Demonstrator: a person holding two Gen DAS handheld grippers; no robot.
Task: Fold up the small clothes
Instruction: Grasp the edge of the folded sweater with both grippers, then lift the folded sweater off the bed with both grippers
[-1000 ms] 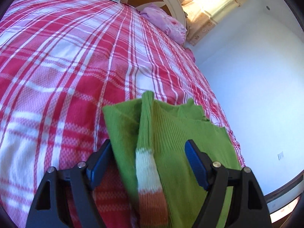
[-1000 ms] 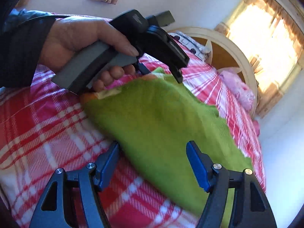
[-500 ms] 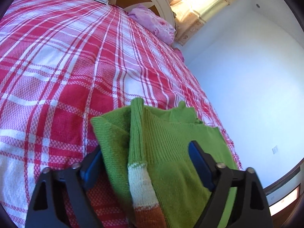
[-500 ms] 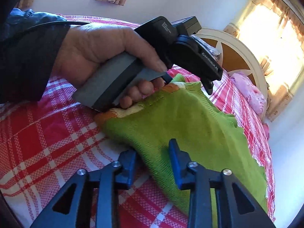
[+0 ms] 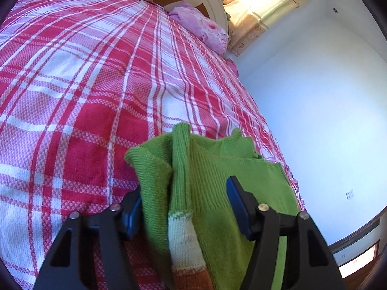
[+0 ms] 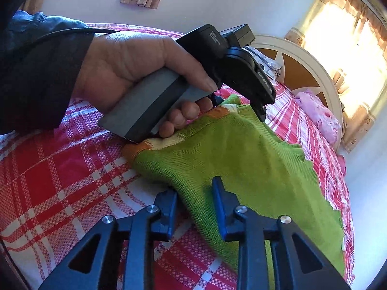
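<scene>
- Lying across the lower middle of the left wrist view, the green sweater (image 5: 212, 193) rests on the bed (image 5: 84, 91), whose red and white plaid cover fills the left and centre of that frame.
- A sleeve with a white and orange cuff (image 5: 186, 241) runs down the bottom centre of that view, folded over the green body of the garment.
- The left hand-held gripper (image 5: 185, 203) straddles the sweater at the bottom edge, its blue pads spread wide with the knit lying loose between them; it is released, not pinching anything.
- A purple pillow (image 5: 203, 29) sits in the upper centre against the white headboard (image 5: 212, 2), with bright curtains (image 5: 261, 7) to the upper right of it.
- In the right wrist view, the person's left hand (image 6: 135, 70) occupies the upper left, wrapped around the grey handle of the left hand-held gripper (image 6: 262, 113), whose black tip touches the sweater's top edge near the orange trim.
- The green sweater (image 6: 241, 159) spreads from the centre towards the lower right of that frame, flat on the bed (image 6: 60, 181).
- At the bottom centre, the right hand-held gripper (image 6: 194, 205) has its blue fingers drawn close around the near folded edge of the sweater, clenched on the fabric.
- The purple pillow (image 6: 319, 118) lies at the right, below the headboard (image 6: 302, 65) and the sunlit curtains (image 6: 350, 43).
</scene>
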